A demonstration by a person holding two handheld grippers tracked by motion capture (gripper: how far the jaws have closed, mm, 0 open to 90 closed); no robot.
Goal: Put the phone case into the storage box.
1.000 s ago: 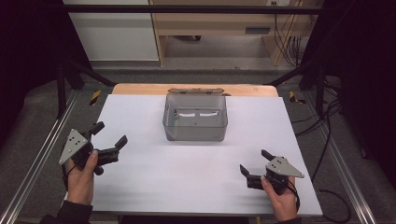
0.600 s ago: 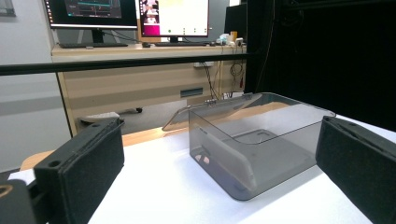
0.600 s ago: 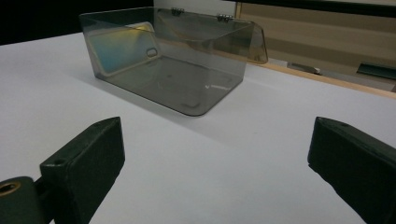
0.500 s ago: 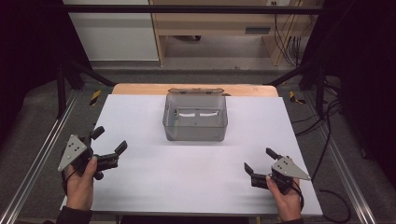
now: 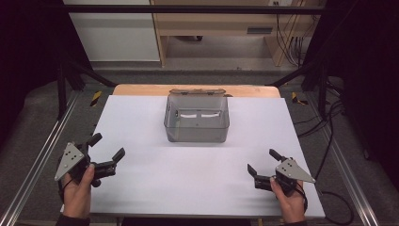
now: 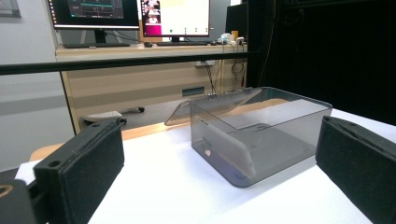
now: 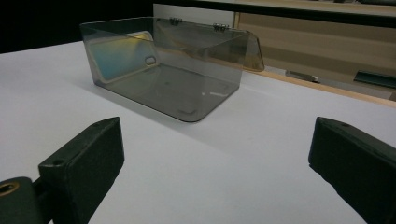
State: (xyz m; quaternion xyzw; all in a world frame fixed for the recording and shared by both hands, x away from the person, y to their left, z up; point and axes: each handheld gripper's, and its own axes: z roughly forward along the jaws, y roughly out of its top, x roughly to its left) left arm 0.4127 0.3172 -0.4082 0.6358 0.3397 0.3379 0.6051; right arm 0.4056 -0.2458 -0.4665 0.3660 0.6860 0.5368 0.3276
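A clear smoky plastic box (image 5: 196, 119) with its hinged lid folded back stands at the middle of the white table (image 5: 197, 188), towards the far edge. The box (image 6: 259, 135) looks empty, and its hinged lid (image 7: 243, 44) leans out behind it. My left gripper (image 5: 107, 147) is held open near the table's front left, jaws wide apart with nothing between them. At the front right my right gripper (image 5: 264, 161) is open too, also empty. Both point towards the box from well short of it.
Metal rails (image 5: 33, 174) run along both sides of the table, with cables (image 5: 329, 136) on the floor at the right. A wooden desk (image 6: 140, 79) with monitors (image 6: 175, 18) stands beyond the far edge.
Both hands have drawn back slightly towards the table's front edge. The jaws of both grippers stay open; the box has not moved.
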